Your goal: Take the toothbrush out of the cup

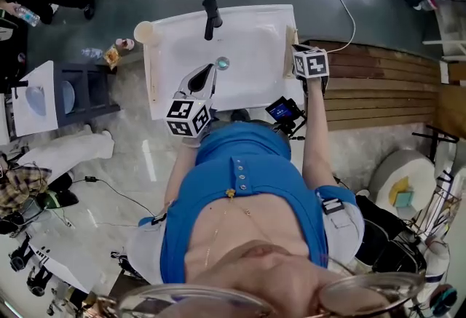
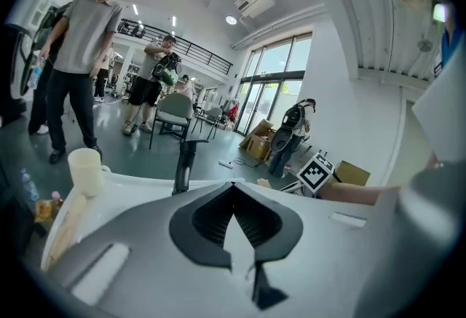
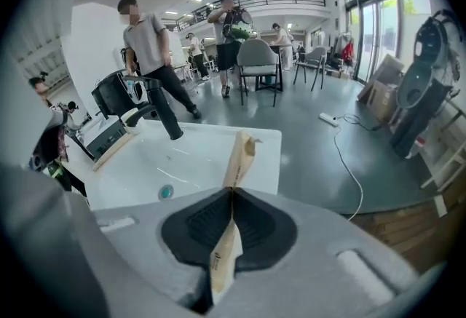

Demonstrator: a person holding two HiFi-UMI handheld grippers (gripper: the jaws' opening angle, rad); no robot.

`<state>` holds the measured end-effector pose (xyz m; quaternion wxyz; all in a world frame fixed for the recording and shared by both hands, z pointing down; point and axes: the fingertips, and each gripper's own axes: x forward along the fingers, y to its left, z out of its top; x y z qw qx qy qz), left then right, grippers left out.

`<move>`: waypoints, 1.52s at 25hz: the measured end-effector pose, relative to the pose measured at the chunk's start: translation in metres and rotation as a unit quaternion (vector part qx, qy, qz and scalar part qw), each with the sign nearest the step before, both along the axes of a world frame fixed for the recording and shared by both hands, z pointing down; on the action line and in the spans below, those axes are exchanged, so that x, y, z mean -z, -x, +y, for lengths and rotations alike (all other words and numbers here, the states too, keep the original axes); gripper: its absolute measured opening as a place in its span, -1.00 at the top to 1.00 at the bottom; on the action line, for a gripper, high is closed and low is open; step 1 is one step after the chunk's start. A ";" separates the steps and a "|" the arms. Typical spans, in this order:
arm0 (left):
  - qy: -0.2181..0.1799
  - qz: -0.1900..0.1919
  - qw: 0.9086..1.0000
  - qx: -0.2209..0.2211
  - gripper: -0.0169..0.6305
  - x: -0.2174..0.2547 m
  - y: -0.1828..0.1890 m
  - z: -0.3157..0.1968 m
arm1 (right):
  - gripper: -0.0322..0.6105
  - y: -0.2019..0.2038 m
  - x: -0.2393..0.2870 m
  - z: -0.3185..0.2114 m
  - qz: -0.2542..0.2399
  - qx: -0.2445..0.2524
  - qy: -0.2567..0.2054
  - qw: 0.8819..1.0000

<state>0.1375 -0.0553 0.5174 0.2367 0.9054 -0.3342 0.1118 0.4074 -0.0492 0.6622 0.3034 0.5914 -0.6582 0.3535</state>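
Observation:
A cream cup (image 1: 143,32) stands on the back left corner of the white sink (image 1: 255,87), and also shows in the left gripper view (image 2: 85,169). My right gripper (image 1: 297,46) is over the sink's right edge, shut on a toothbrush in a tan paper wrapper (image 3: 240,156), which sticks up past the jaws (image 3: 232,191). The toothbrush is clear of the cup. My left gripper (image 1: 211,70) hovers over the basin near the drain (image 1: 222,62). Its jaws (image 2: 233,187) meet at the tips with nothing between them.
A black faucet (image 1: 211,17) rises at the back of the sink. Wooden decking (image 1: 378,84) lies to the right, with a white cable (image 1: 342,4) on the floor. A dark rack (image 1: 84,87) and small bottles (image 1: 116,51) sit to the left. People stand farther off.

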 end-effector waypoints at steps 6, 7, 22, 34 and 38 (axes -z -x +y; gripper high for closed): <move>0.003 0.002 1.000 0.014 0.95 0.000 0.010 -0.006 | 0.87 -0.003 -0.020 -0.004 -0.007 -0.020 0.013 1.000; 0.003 0.002 1.000 0.015 0.94 0.001 0.011 -0.006 | 0.87 -0.003 -0.023 -0.003 -0.007 -0.022 0.016 1.000; 0.011 0.008 1.000 0.025 0.94 -0.002 0.012 -0.004 | 0.83 -0.011 -0.046 0.001 0.000 -0.033 0.033 0.999; 0.013 0.010 0.999 0.038 0.94 -0.004 0.018 -0.006 | 0.64 -0.009 -0.038 0.004 0.012 -0.020 0.030 0.999; 0.012 0.009 0.999 0.040 0.94 -0.001 0.020 -0.006 | 0.57 -0.011 -0.030 0.006 0.016 -0.023 0.026 0.999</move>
